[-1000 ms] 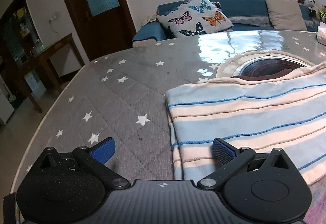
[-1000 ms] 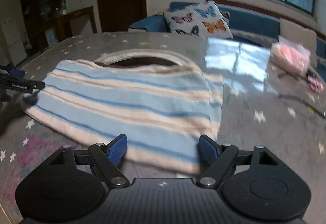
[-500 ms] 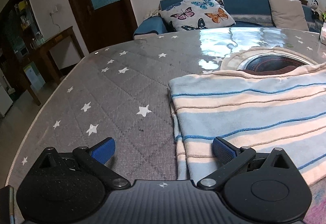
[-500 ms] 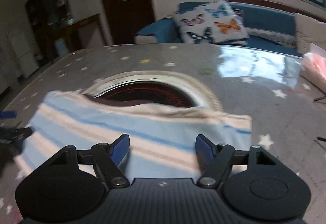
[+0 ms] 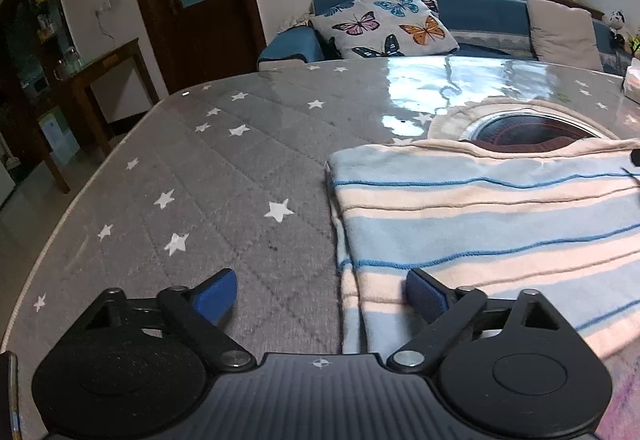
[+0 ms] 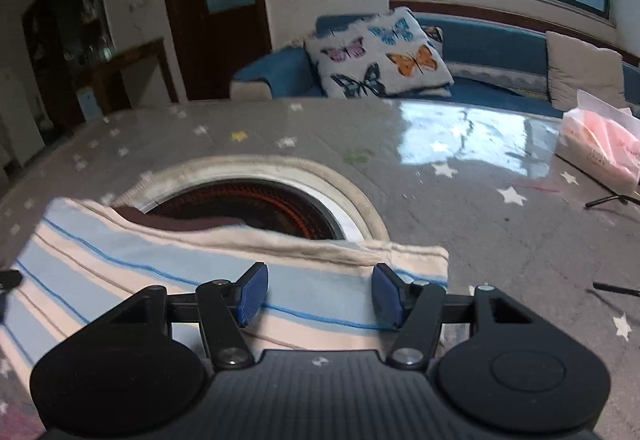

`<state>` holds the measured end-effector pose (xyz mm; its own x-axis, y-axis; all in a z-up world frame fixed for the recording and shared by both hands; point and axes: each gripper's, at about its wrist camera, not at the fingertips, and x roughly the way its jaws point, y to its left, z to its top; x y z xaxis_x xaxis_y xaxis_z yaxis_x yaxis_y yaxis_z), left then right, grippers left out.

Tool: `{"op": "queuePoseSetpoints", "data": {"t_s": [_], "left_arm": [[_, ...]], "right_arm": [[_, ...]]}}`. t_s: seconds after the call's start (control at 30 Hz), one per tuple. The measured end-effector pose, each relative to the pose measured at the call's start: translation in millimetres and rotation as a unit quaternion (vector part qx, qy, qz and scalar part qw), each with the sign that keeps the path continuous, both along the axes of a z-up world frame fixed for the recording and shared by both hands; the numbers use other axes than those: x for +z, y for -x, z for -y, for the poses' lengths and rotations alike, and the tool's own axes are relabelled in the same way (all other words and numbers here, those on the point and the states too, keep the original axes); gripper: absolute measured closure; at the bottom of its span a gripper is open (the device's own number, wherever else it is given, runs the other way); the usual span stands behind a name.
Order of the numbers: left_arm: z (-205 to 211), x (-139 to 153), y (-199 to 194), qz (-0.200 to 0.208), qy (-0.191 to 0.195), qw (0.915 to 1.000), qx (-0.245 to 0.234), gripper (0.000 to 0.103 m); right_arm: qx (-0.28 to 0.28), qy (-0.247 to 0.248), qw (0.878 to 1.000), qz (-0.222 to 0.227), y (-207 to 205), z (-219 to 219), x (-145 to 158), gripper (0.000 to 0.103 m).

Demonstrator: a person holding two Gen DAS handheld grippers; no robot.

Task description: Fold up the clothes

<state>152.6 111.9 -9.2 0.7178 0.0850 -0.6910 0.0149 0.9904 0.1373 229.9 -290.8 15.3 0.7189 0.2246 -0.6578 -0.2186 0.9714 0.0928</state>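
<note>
The right gripper (image 6: 316, 294) has moved in over the far right corner of the striped garment (image 6: 208, 280), its fingers narrowed from a second ago but parted, holding nothing. The left gripper (image 5: 320, 294) keeps its place at the garment's left edge, fingers wide, empty. The garment lies flat on the starred surface (image 5: 200, 176), at 1 o'clock from the left gripper. A corner pinch looks imminent.
</note>
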Motion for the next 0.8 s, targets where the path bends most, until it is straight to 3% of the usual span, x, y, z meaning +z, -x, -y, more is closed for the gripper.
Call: {"op": "queuePoseSetpoints", "data": {"t_s": [0.17,0.27,0.4,0.47,0.53,0.8], "left_arm": [[-7.6,4.1,8.4,-0.008,0.030,0.9994,-0.012,0.027],[-10.8,6.3,14.0,-0.012,0.047,0.9986,-0.022,0.039],[-17.0,7.1,16.4,-0.023,0.084,0.9955,-0.037,0.057],[-20.3,7.7,15.2,-0.030,0.103,0.9934,-0.041,0.072],[-21.8,9.1,14.7,-0.035,0.113,0.9919,-0.046,0.085],[-36.0,14.4,9.1,-0.042,0.138,0.9883,-0.048,0.094]], "right_arm": [[0.004,0.008,1.000,0.013,8.7,-5.4,7.7,0.043],[0.028,0.019,0.999,0.024,21.7,-17.8,17.5,0.043],[0.087,0.021,0.996,0.028,41.2,-48.6,25.5,0.042],[0.123,0.023,0.992,0.029,52.2,-69.5,27.4,0.042],[0.157,0.026,0.987,0.029,61.8,-89.7,28.0,0.042],[0.313,0.053,0.948,0.027,104.1,-194.5,16.2,0.042]]}}
